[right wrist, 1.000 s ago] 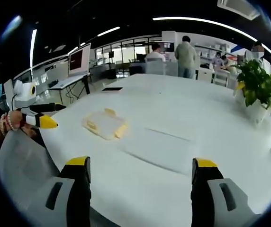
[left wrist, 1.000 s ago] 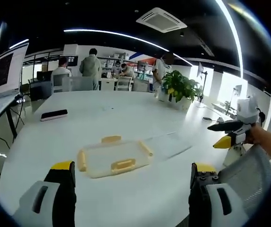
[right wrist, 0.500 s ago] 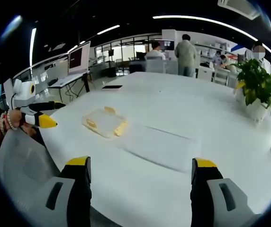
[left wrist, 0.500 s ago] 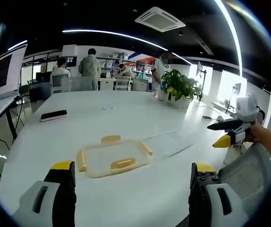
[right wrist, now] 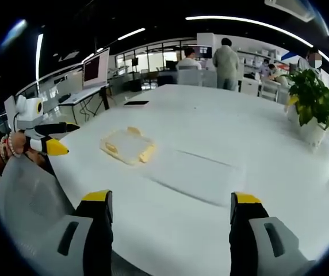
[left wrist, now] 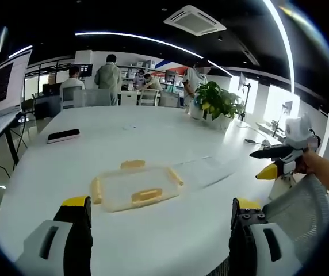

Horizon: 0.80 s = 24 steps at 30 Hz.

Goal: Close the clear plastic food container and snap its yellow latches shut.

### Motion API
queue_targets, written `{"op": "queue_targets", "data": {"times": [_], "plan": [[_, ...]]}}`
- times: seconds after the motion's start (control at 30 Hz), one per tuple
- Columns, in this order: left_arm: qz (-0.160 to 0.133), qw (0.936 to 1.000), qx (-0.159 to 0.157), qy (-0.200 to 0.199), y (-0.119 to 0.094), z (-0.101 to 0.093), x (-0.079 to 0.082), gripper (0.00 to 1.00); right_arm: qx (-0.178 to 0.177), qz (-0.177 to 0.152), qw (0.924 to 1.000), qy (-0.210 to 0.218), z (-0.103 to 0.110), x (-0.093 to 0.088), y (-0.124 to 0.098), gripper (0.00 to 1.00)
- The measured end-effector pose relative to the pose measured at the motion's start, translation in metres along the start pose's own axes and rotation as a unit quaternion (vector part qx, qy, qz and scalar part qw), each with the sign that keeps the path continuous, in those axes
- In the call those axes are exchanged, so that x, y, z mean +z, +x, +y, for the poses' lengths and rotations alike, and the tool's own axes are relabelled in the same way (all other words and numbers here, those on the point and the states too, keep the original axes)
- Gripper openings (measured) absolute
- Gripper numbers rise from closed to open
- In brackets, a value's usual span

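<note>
The clear plastic container lies flat on the white table with its lid on. Yellow latches stick out on its sides, one at the left end and one on the near side. My left gripper is open, short of the container and not touching it. My right gripper is open too, well back from the container. The right gripper also shows at the right edge, held in a hand. The left gripper shows at the left, jaws apart.
A clear flat mat lies on the table beside the container. A black phone lies further back, and a potted plant stands far right. Grey mesh chair backs stand at the near edge. People stand at the far end.
The views have drifted slightly. The container and both open grippers stand as before.
</note>
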<state>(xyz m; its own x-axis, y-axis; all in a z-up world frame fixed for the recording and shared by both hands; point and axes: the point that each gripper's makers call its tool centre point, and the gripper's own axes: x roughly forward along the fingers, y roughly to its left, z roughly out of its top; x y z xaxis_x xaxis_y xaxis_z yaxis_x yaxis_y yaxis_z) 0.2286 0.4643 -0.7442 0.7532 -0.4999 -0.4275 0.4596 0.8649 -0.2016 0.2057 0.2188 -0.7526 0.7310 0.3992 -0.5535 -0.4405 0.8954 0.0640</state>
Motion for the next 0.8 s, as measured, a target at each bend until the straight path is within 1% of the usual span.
{"op": "queue_targets", "data": {"times": [0.03, 0.07, 0.1, 0.13, 0.17, 0.2, 0.23, 0.27, 0.3, 0.33, 0.37, 0.4, 0.43, 0.5, 0.53, 0.57, 0.6, 0.63, 0.7, 0.73, 0.77, 0.8], "plan": [[0.002, 1.0, 0.002, -0.006, 0.0, 0.002, 0.0, 0.99, 0.002, -0.003, 1.0, 0.001, 0.001, 0.001, -0.001, 0.76], [-0.001, 1.0, 0.003, -0.002, -0.001, 0.004, 0.002, 0.99, 0.006, -0.013, 0.9999, -0.001, 0.003, 0.006, -0.002, 0.75], [-0.003, 1.0, 0.003, -0.003, -0.001, 0.004, 0.003, 0.99, 0.007, -0.017, 0.9998, -0.001, 0.003, 0.008, -0.002, 0.75], [-0.016, 0.9999, 0.002, -0.006, -0.002, 0.005, 0.008, 0.99, 0.01, -0.023, 0.9997, -0.004, 0.004, 0.011, -0.002, 0.75], [-0.017, 0.9994, -0.025, -0.018, -0.003, -0.002, 0.011, 0.99, 0.005, -0.018, 0.9997, -0.014, 0.004, 0.011, -0.001, 0.76], [-0.009, 0.9991, -0.038, -0.018, -0.003, -0.004, 0.01, 0.99, -0.002, -0.009, 0.9996, -0.028, 0.001, 0.009, -0.001, 0.77], [-0.005, 0.9995, -0.03, -0.01, -0.004, 0.002, 0.013, 0.99, -0.008, 0.004, 0.9991, -0.042, 0.0, 0.007, 0.001, 0.78], [-0.001, 0.9997, -0.026, 0.005, -0.005, 0.006, 0.014, 0.99, -0.006, 0.006, 0.999, -0.044, 0.002, 0.007, 0.003, 0.79], [-0.003, 0.9992, -0.014, 0.038, -0.006, 0.015, 0.02, 0.99, -0.002, -0.002, 0.9977, -0.067, 0.004, 0.014, 0.005, 0.79], [-0.002, 0.9987, -0.013, 0.05, -0.006, 0.018, 0.021, 0.99, -0.003, -0.012, 0.9966, -0.082, 0.003, 0.02, 0.008, 0.78], [0.003, 0.9969, -0.014, 0.077, -0.007, 0.024, 0.025, 0.99, 0.0, -0.019, 0.9956, -0.092, 0.004, 0.028, 0.012, 0.76], [0.009, 0.9964, -0.015, 0.083, -0.006, 0.027, 0.027, 0.99, 0.009, -0.026, 0.995, -0.096, 0.007, 0.034, 0.015, 0.75], [0.005, 0.9962, -0.017, 0.085, -0.004, 0.033, 0.033, 0.99, 0.026, -0.033, 0.9945, -0.096, 0.013, 0.04, 0.019, 0.74], [-0.004, 0.996, -0.019, 0.087, 0.0, 0.043, 0.043, 0.99, 0.061, -0.028, 0.9927, -0.101, 0.024, 0.049, 0.028, 0.73], [0.0, 0.9959, -0.028, 0.086, 0.002, 0.045, 0.044, 0.99, 0.074, -0.031, 0.9894, -0.122, 0.027, 0.057, 0.034, 0.73], [0.01, 0.9962, -0.036, 0.078, 0.004, 0.049, 0.045, 0.99, 0.073, -0.033, 0.9874, -0.137, 0.026, 0.062, 0.039, 0.73], [0.012, 0.9961, -0.038, 0.078, 0.006, 0.052, 0.048, 0.99, 0.076, -0.034, 0.9849, -0.152, 0.027, 0.067, 0.044, 0.73], [0.013, 0.9956, -0.04, 0.083, 0.008, 0.055, 0.05, 0.99, 0.085, -0.029, 0.9826, -0.163, 0.028, 0.068, 0.049, 0.73], [0.023, 0.9929, -0.036, 0.111, 0.013, 0.066, 0.054, 0.99, 0.116, -0.022, 0.9769, -0.179, 0.035, 0.073, 0.06, 0.71], [0.042, 0.989, -0.039, 0.136, 0.016, 0.072, 0.051, 0.99, 0.127, -0.011, 0.975, -0.182, 0.037, 0.074, 0.066, 0.7], [0.058, 0.9856, -0.046, 0.152, 0.018, 0.074, 0.048, 0.99, 0.14, -0.013, 0.9693, -0.202, 0.039, 0.076, 0.07, 0.69], [0.068, 0.9807, -0.055, 0.174, 0.022, 0.076, 0.046, 0.99, 0.144, -0.018, 0.9657, -0.216, 0.039, 0.08, 0.075, 0.7]]}}
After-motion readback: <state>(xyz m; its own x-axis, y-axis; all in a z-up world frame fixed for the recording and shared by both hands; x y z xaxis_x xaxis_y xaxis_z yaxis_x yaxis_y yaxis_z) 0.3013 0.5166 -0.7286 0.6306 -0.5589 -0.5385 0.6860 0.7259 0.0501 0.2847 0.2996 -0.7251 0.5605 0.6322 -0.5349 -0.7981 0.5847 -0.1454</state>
